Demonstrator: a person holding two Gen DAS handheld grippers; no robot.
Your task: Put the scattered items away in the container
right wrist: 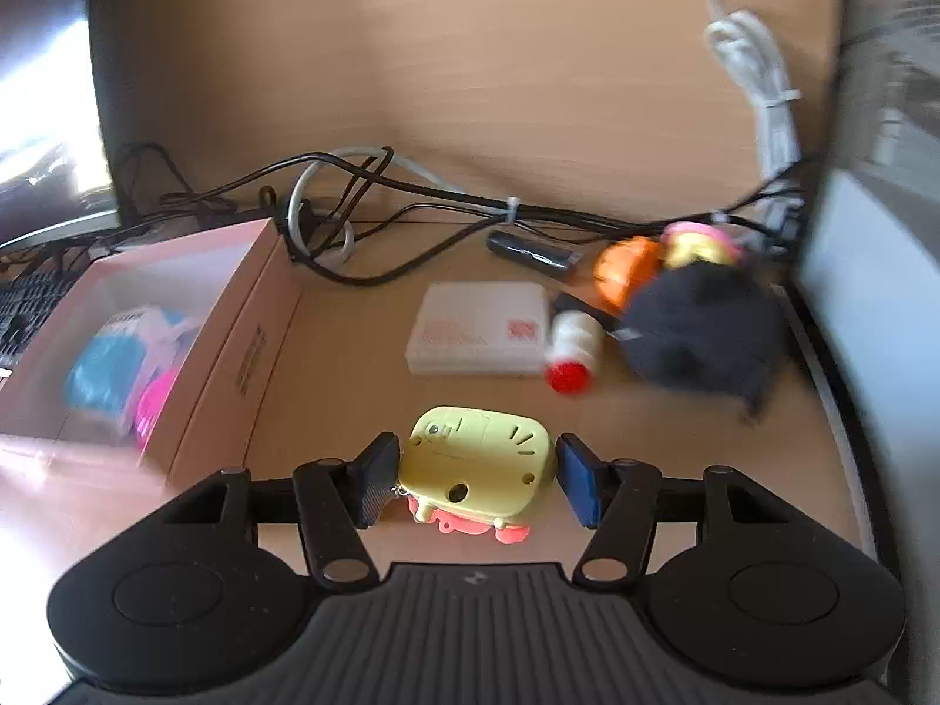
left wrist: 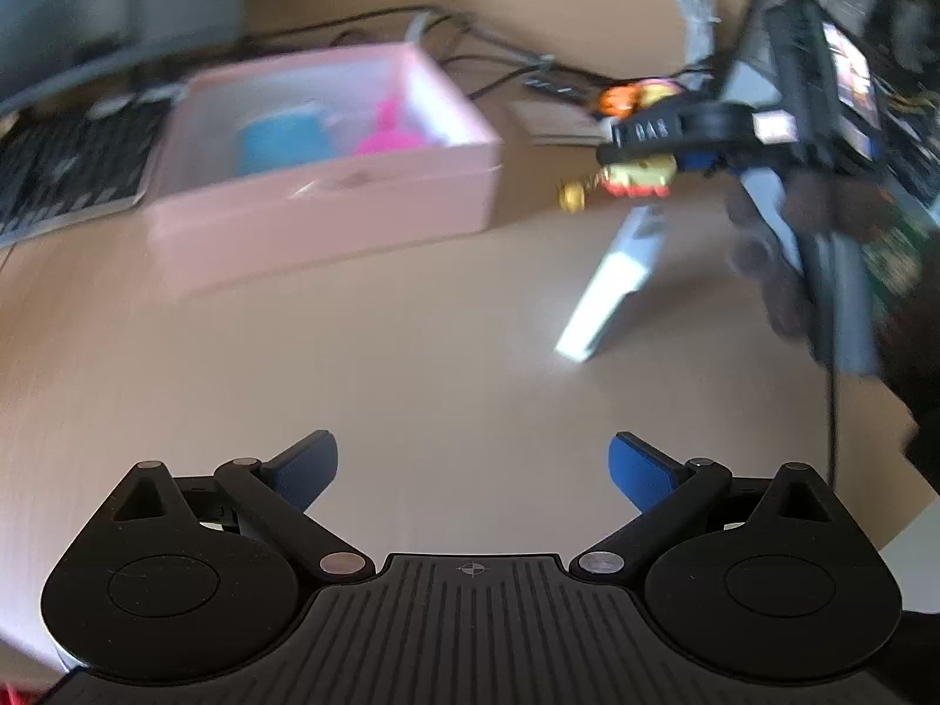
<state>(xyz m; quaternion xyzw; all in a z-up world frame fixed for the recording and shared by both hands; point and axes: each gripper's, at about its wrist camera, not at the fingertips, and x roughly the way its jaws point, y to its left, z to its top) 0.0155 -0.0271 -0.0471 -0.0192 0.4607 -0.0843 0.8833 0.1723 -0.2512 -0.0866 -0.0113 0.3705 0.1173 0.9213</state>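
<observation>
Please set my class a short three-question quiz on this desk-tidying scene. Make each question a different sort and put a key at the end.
1. True or false: the left gripper has its jaws apart with nothing between them.
2. What sits between the jaws of the right gripper?
A. white case
B. yellow toy
C. red-capped bottle
3. Fill the gap: the pink box already holds a blue item and a bright ____ one beside it.

Key: 1 true; 2 B; 3 pink.
</observation>
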